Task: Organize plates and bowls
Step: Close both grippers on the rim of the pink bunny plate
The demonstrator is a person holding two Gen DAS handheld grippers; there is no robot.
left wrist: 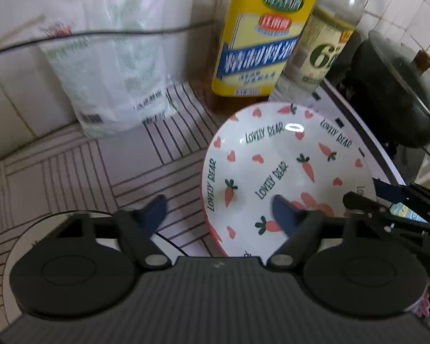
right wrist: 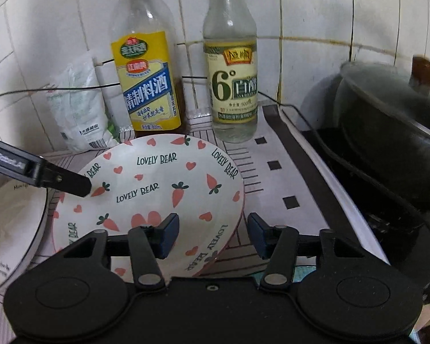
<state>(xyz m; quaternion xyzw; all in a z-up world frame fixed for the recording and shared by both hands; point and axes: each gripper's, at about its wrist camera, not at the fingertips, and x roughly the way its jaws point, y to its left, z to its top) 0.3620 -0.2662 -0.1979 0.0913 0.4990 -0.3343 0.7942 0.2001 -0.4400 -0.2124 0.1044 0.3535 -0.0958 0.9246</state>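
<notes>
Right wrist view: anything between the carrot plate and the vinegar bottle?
No. In the right wrist view only bare patterned mat separates the carrot plate from the vinegar bottle; they stand apart.

A yellow-labelled bottle point(right wrist: 146, 66) stands upright against the tiled wall point(right wrist: 315, 8), with a clear bottle of pale liquid point(right wrist: 230, 66) just beside it on the right. To the left a white plastic bag point(right wrist: 78, 106) leans on the wall. A dark pot point(right wrist: 392, 132) with a glass lid sits at the right. All rest on a bench point(right wrist: 275, 189) covered in a striped cloth.
</notes>
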